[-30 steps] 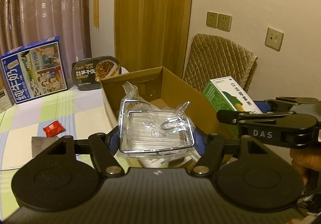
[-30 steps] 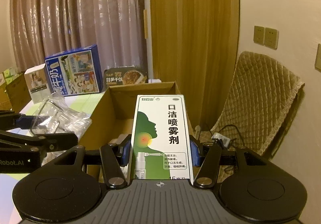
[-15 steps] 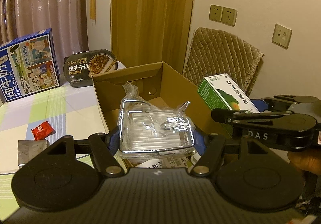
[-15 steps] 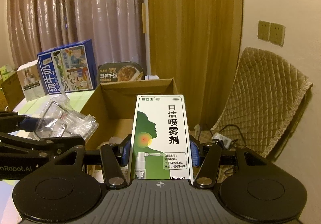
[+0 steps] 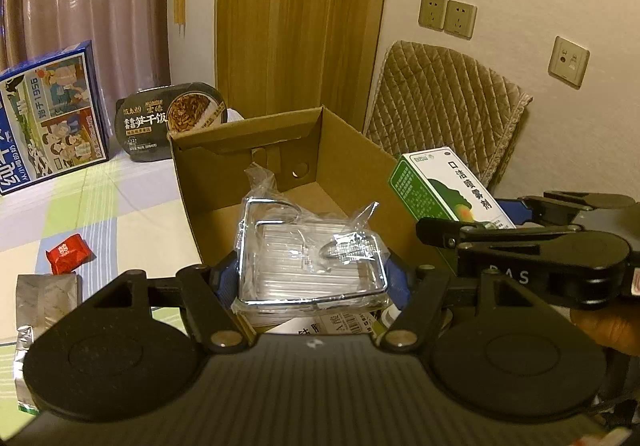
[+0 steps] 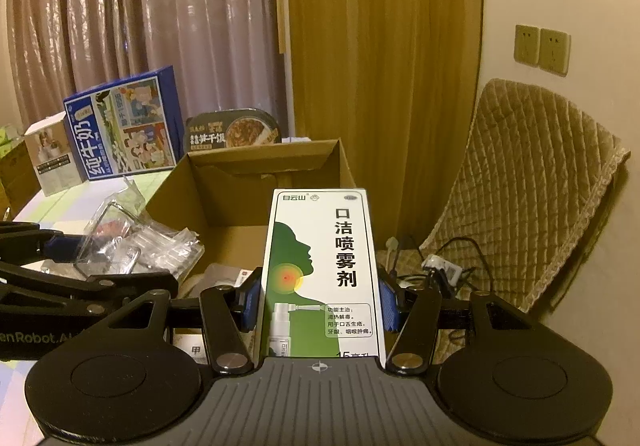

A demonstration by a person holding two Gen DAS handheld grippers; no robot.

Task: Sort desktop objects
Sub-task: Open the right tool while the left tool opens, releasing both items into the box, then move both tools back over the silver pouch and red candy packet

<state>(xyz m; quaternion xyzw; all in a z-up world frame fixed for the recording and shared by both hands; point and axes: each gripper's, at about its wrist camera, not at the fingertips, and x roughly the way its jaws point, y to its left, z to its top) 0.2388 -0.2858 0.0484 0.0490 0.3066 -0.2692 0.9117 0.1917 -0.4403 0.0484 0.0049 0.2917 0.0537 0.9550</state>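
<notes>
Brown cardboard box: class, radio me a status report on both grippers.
Left gripper shut on plastic-wrapped chrome wire rack, over the brown cardboard box. Right gripper shut on green-and-white spray carton. Nothing blocking.

Clear plastic-bagged chrome wire rack with a ridged transparent tray [image 5: 312, 266]: pinched on both sides between the left tongs [image 5: 313, 275], lying flat, hovering over the near end of the open brown cardboard box [image 5: 256, 166]. Loose bag plastic sticking up at the far end. Also seen from the side [image 6: 132, 242] at the box's left wall.

White-and-green cardboard mouth-spray carton with a head silhouette and black Chinese lettering [image 6: 324, 274]: clamped at its sides between the right tongs [image 6: 320, 306], printed face up, long axis pointing away, held above the box's right side [image 5: 444, 194].

Open brown cardboard box: standing on the table, flaps up, some printed packets lying inside at the near end.
</notes>
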